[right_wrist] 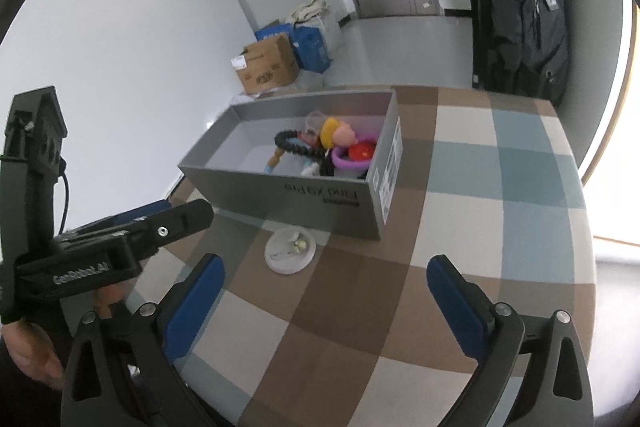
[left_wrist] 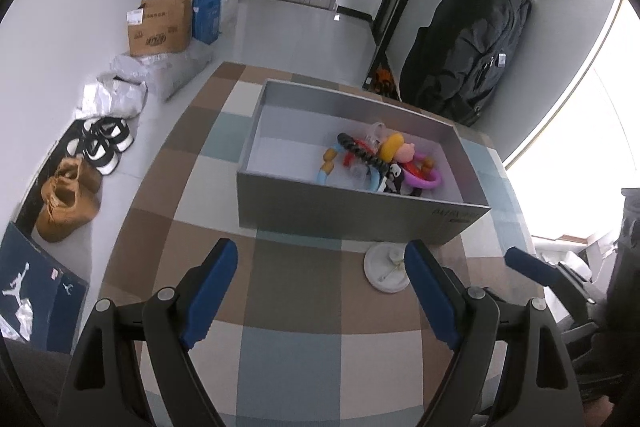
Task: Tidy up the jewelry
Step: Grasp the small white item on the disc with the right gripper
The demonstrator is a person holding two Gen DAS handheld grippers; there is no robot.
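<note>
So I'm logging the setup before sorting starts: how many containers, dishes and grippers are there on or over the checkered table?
Grey box: 1, holding a heap of colourful jewelry
White round dish: 1, in front of the box
Grippers: 2, left gripper and right gripper, both open
Total: 4

I count one grey cardboard box on my checkered bench, and one white round dish just beside it. Inside the box lies one tangled heap of colourful bracelets and trinkets, too jumbled for me to number singly. I hold two tools, my left tool and my right tool. On the floor I see two pairs of shoes: one tan, one black-and-white.
</note>
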